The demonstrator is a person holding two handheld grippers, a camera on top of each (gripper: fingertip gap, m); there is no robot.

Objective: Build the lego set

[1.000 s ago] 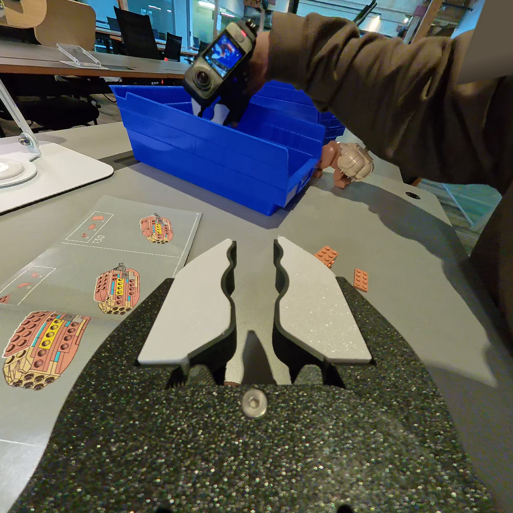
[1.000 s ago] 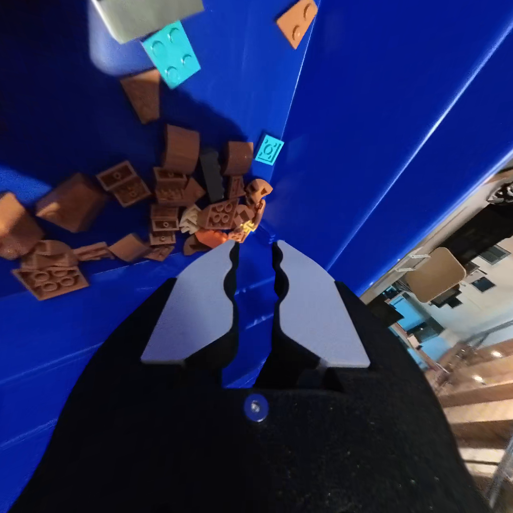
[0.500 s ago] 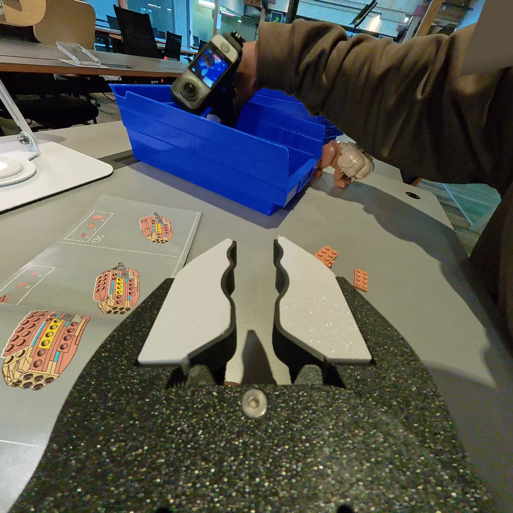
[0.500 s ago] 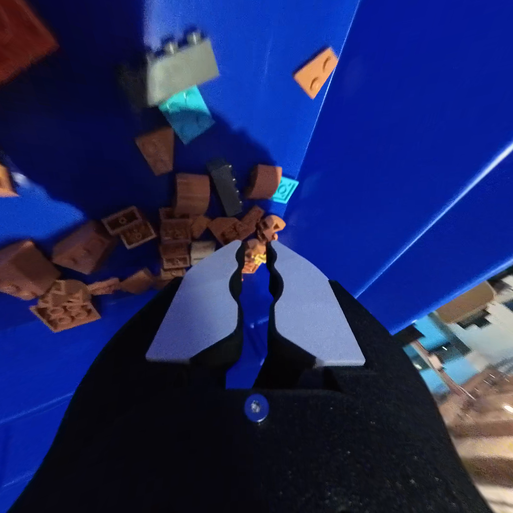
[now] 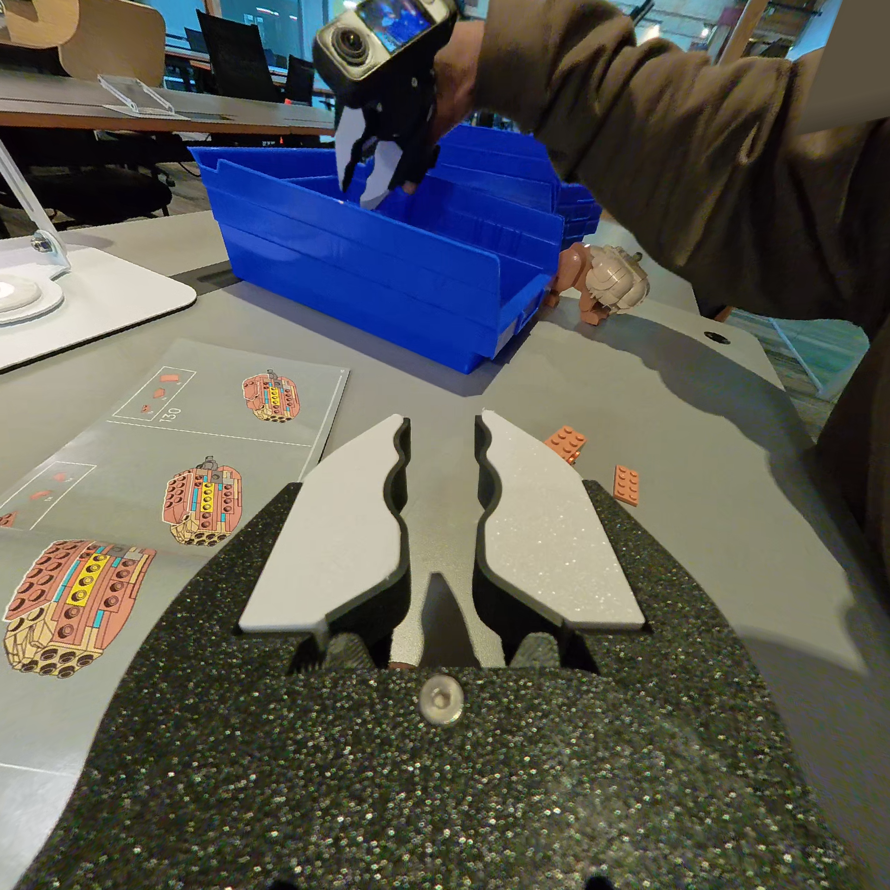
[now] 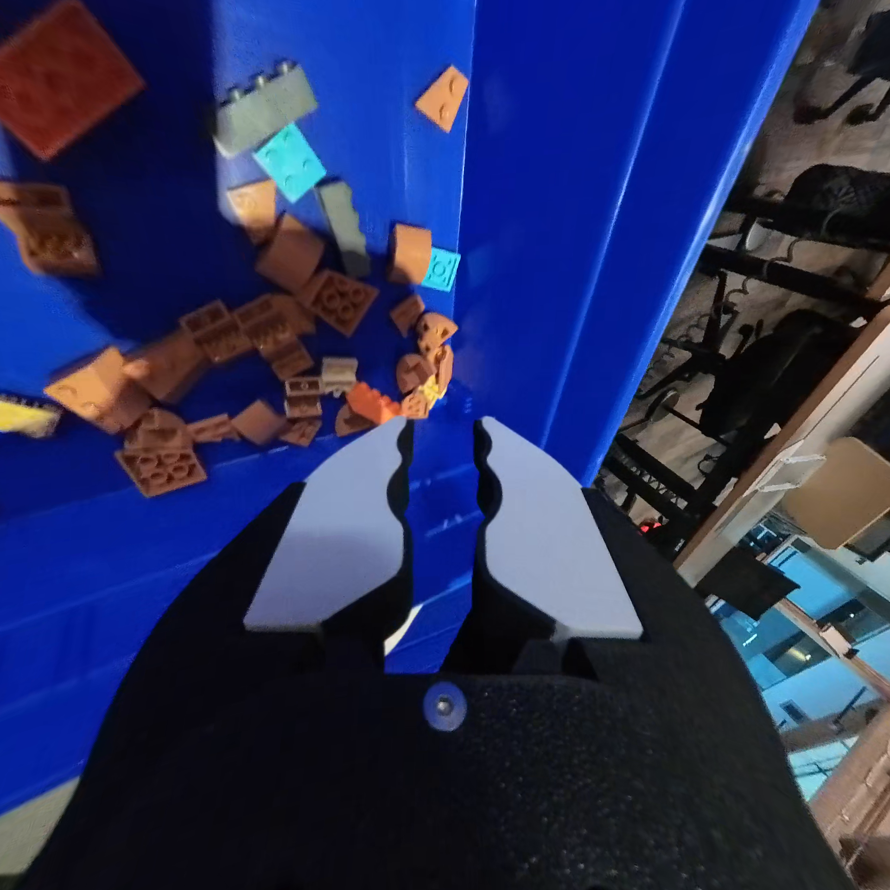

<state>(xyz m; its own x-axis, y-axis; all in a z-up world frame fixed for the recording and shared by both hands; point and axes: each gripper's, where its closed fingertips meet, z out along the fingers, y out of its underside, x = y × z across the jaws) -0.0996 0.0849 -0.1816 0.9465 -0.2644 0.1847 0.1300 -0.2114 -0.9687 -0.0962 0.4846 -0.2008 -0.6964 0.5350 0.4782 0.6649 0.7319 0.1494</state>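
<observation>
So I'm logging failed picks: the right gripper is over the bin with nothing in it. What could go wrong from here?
1. The bricks lie heaped against the bin wall, so the open right gripper may pinch two or jam on the wall.
2. The two loose plates sit beside the idle open left gripper; a careless move could knock them away.

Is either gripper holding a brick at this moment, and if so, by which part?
Nothing is held. The right gripper is open above the loose bricks in the blue bin; the left gripper is open over the table.
</observation>
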